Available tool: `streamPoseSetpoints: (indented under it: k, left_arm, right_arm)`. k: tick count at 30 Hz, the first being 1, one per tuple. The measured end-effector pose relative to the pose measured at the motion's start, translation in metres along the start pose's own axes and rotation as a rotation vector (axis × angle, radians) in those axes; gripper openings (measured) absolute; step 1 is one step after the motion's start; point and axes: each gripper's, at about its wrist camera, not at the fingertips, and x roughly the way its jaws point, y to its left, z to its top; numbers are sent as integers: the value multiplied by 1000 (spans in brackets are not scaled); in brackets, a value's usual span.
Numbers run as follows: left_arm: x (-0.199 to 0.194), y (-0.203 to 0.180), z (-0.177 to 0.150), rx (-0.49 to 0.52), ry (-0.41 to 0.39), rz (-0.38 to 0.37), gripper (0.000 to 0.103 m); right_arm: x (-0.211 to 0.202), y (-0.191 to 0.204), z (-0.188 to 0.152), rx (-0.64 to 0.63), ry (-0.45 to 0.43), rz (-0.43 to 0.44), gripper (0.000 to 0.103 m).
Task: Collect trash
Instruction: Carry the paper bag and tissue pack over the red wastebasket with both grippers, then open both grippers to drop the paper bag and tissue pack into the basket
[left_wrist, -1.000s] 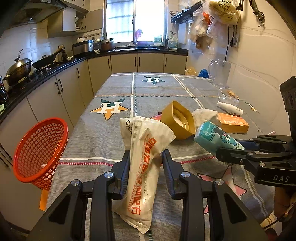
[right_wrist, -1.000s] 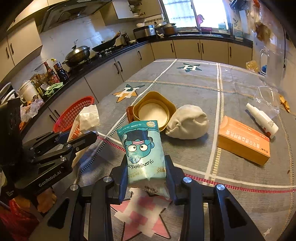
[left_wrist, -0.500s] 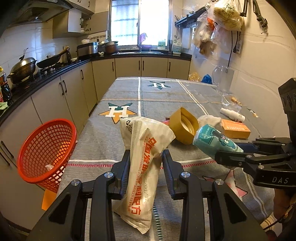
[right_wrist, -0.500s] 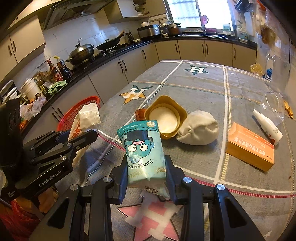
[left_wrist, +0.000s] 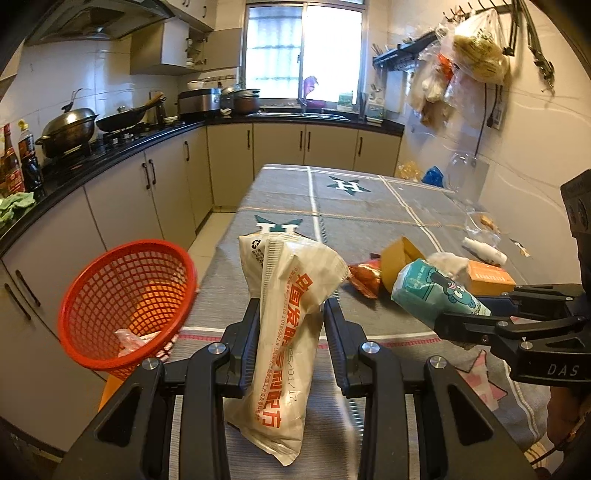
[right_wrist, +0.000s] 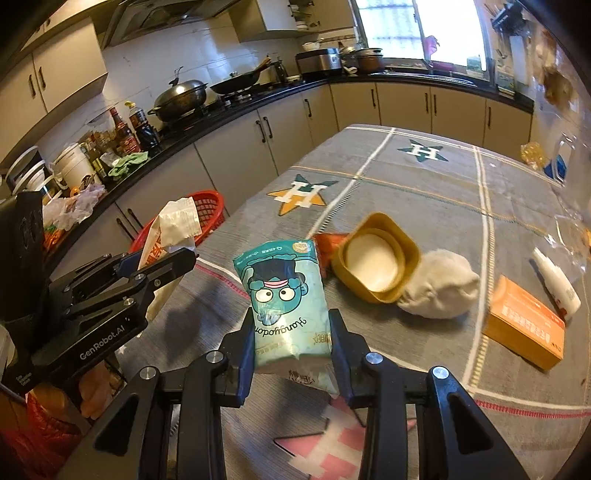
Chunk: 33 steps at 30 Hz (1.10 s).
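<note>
Now I hold one piece of trash in each gripper, up above the table.

My left gripper (left_wrist: 291, 325) is squeezed onto a long white wrapper (left_wrist: 284, 332) with orange writing, and the wrapper stands up between the two black fingers. My right gripper (right_wrist: 291, 339) is squeezed onto a teal snack bag (right_wrist: 286, 295) with a cartoon face, also standing up. Off to the left, beside the table (left_wrist: 351, 206) edge, sits the red basket (left_wrist: 129, 302) with a bit of trash in it. Still lying on the grey cloth are a yellow bowl (right_wrist: 376, 258), a white lump (right_wrist: 437, 284), an orange box (right_wrist: 524, 325) and a small white bottle (right_wrist: 557, 284).
</note>
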Motion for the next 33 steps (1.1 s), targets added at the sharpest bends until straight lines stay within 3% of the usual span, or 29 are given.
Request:
streamPoseSetpoints:
  k: [21,33]
  left_arm:
    - [-14,100,15,-157,-46,99,32]
    - [22,173,12,-291,26,128,32]
  right_arm:
    - [45,64,54,-83,30,78,40]
    - [100,115,97,-96,71,167,41]
